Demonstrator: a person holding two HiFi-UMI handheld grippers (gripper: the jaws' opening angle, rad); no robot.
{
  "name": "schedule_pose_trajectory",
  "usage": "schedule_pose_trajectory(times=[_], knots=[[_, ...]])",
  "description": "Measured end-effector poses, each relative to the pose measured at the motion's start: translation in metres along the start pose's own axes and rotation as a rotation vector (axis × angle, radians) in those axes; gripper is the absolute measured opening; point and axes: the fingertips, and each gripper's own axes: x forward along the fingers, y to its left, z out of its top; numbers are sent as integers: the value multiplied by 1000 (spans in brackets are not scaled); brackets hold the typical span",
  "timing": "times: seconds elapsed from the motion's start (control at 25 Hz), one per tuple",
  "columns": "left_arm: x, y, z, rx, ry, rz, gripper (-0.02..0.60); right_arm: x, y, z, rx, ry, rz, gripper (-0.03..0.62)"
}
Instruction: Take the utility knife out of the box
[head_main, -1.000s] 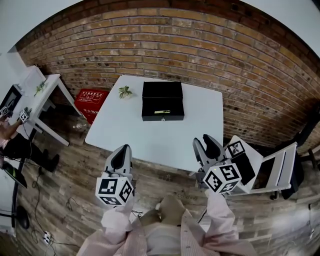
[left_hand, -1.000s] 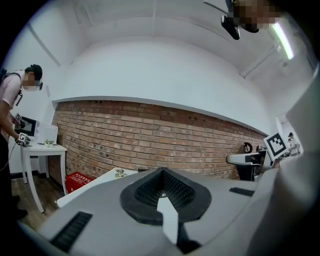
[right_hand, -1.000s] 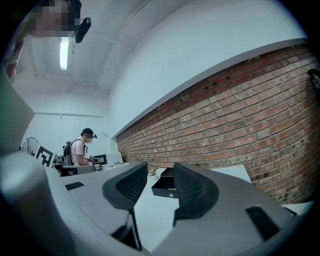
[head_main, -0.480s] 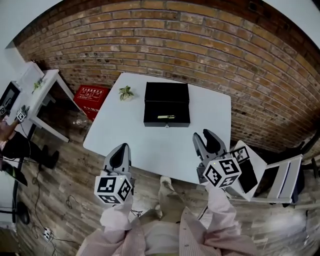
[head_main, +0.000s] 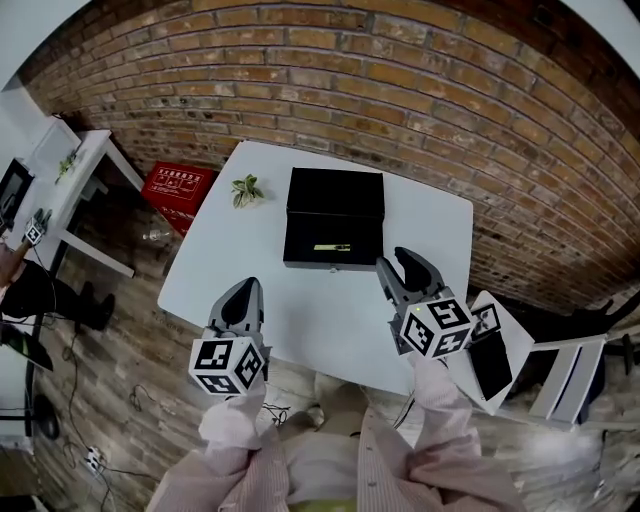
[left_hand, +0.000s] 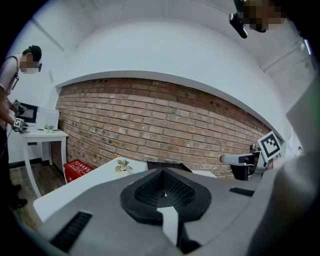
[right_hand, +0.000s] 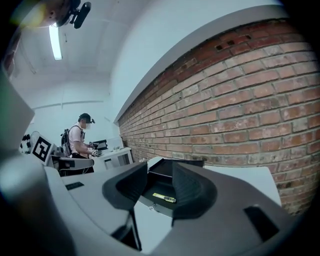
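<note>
Behind everything, a brick wall (head_main: 400, 90) is running the full width of the scene. White table (head_main: 250, 290) is standing in front of it. Black box (head_main: 334, 205) is sitting on the table's far half, lid standing open toward the wall. Red crate (head_main: 175, 184) is resting on the floor off the table's left corner.

Left gripper (head_main: 243, 288) is hovering over the near table edge, its jaws pressed together with nothing between them. Right gripper (head_main: 398, 262) is hanging just short of the box's near right corner, jaws spread, framing the box interior in its own view. Small potted plant (head_main: 244, 189) is sitting just left of the box. Utility knife (head_main: 331, 247), yellow, is lying flat inside the box near its front wall, untouched by either gripper.
</note>
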Motion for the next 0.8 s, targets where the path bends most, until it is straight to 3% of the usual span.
schedule_pose_trajectory(times=[0.52,0.8], knots=[[58,15,-19,-37,84,20,-8,59,-16,-13,-41,120,121,152],[81,31,-34,-75,131,49,-8,92,-11,-29,-130,228,215,151]])
